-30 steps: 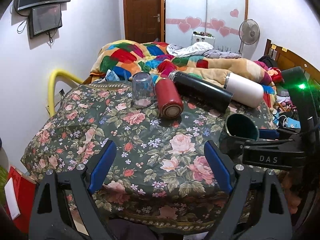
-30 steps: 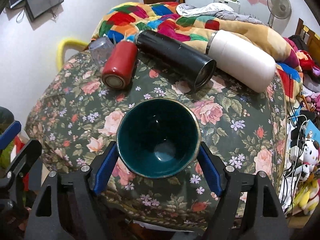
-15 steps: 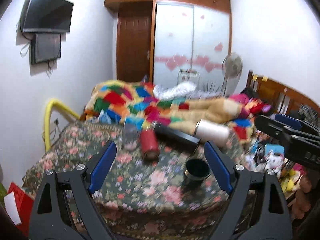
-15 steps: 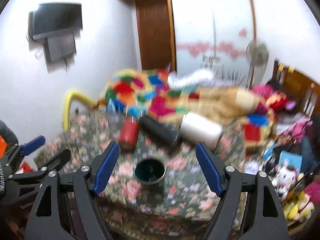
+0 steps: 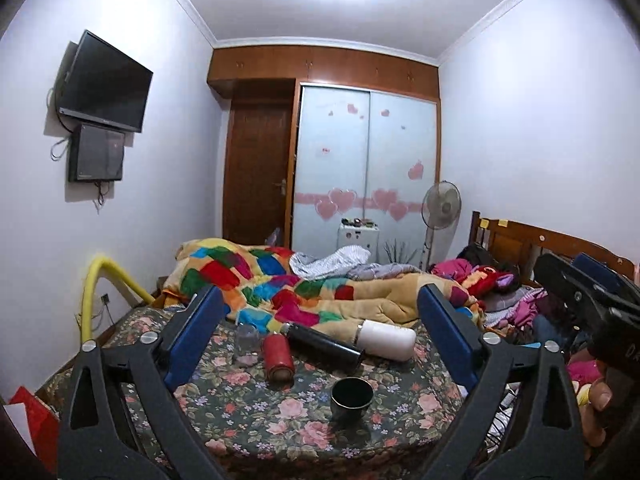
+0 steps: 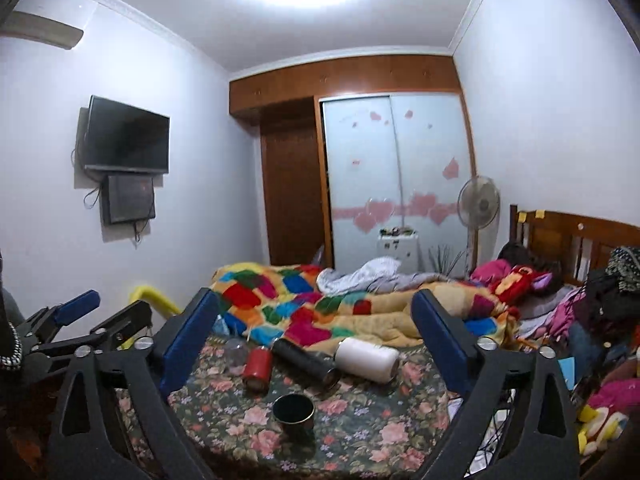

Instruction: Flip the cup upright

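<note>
Left gripper (image 5: 318,342) jaws spread wide and empty, right gripper (image 6: 314,340) likewise, both well apart from dark green round cup (image 6: 293,412) standing upright on floral tablecloth (image 6: 360,436), near red flask (image 6: 257,369) lying flat.

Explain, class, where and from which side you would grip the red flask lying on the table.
Grip the red flask across the middle of its round body, coming from above with the jaws set across its long axis. It lies on its side, base toward the cameras, with the clear cup and black flask close on either side.
</note>
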